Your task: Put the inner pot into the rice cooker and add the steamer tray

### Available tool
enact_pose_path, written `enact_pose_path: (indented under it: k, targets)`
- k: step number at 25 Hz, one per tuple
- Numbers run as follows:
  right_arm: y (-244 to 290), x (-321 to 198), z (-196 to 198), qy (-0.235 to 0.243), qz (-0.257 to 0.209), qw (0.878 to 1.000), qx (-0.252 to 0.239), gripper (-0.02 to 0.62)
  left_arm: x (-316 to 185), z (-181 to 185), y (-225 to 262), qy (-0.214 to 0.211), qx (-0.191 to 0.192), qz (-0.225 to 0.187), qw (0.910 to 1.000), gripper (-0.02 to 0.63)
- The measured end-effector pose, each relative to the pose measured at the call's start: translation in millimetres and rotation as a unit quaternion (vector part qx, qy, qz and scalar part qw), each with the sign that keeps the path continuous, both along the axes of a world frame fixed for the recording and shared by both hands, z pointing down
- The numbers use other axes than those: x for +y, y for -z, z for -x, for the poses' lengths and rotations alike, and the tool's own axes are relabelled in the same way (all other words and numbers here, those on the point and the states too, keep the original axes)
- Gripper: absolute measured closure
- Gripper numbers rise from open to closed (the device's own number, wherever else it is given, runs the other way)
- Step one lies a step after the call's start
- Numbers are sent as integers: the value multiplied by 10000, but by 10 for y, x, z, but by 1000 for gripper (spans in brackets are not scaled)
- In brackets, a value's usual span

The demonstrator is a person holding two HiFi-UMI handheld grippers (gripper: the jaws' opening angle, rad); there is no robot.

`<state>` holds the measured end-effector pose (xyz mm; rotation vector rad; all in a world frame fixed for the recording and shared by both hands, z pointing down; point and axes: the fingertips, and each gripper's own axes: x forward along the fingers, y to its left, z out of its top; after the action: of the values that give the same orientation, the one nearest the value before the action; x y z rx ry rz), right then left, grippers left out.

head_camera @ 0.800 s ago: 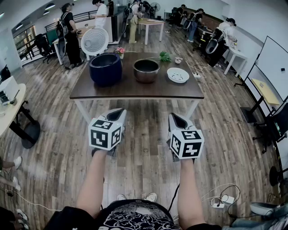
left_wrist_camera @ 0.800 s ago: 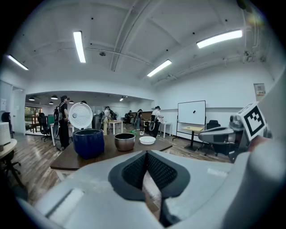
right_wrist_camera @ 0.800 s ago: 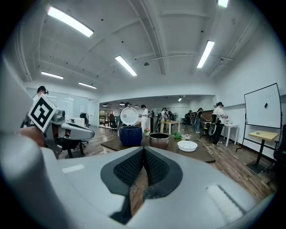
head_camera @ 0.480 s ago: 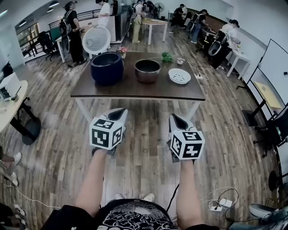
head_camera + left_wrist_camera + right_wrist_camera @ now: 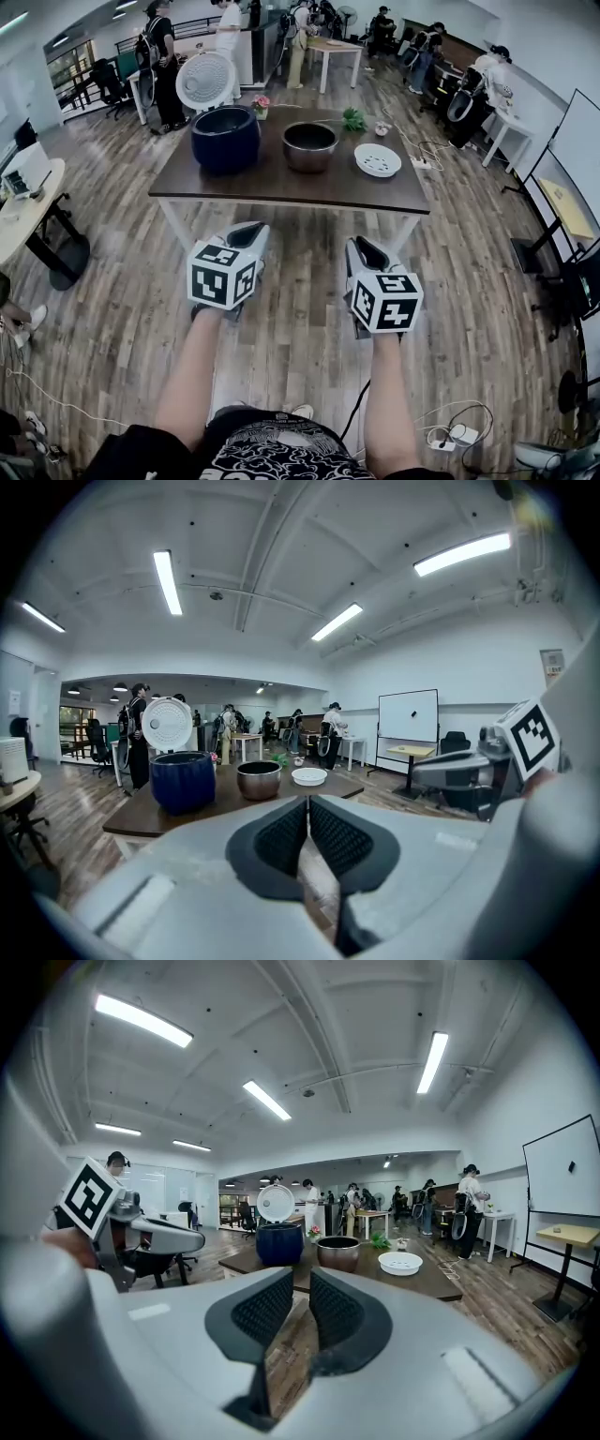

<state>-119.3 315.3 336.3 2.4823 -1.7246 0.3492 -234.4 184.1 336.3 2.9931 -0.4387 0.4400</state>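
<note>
Wood-plank floor [image 5: 122, 309] runs under both grippers, and a stretch of it plus the near edge of the dark brown table [image 5: 281, 187] lies between the tools and everything that matters. Beyond the table several people [image 5: 161, 56] stand at other white desks, a whiteboard [image 5: 574, 141] leans far off to the right of the right gripper, and a power strip [image 5: 457, 435] with its cable sits on the floor behind and to the right of it. The left gripper [image 5: 247, 230] is held level-ish, low and short of the table, jaws pressed together with nothing between them. The right gripper [image 5: 364, 249] hangs just beside it, jaws a narrow slit apart, only floor showing through the gap. Now the table: the dark blue rice cooker [image 5: 225, 139] stands well ahead of the left gripper, a touch to its left, round white lid [image 5: 204, 82] flipped up behind it. The metal inner pot [image 5: 309, 147] sits ahead, between the two grippers' lines, just right of the cooker and apart from it. The white steamer tray [image 5: 377, 160] lies ahead of the right gripper, right of the pot. A small green plant [image 5: 352, 120] and a pink flower [image 5: 261, 103] sit at the table's far edge behind them.
</note>
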Motion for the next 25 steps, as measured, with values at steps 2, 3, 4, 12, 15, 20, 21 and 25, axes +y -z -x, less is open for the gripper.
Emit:
enact_pose_path:
  k: [2, 3, 4, 12, 15, 20, 21, 25]
  targets:
    - [2, 25, -28, 84, 4, 10000, -12, 534, 50, -34, -10, 30, -16, 8, 10000, 588]
    - [4, 36, -40, 124, 4, 9999, -15, 530, 73, -46, -16, 46, -23, 12, 10000, 588]
    - [6, 48, -52, 155, 3, 9999, -15, 527, 94, -57, -23, 58, -29, 16, 10000, 586]
    - [-6, 79, -123, 333, -47, 9994, -68, 473, 157, -131, -38, 133, -64, 34, 9999, 521]
    - [-8, 92, -153, 364, -83, 9993, -81, 445, 173, -159, -57, 152, -76, 30, 9999, 495]
    - [-33, 38, -246, 374, -70, 9992, -94, 389, 105, -247, -72, 190, -57, 82, 9998, 454]
    - [-33, 21, -271, 361, -69, 9993, -95, 381, 85, -272, -71, 182, -62, 79, 9998, 440]
    - [-20, -86, -358, 355, -88, 9993, -118, 359, -34, -365, -69, 155, -67, 116, 9998, 402]
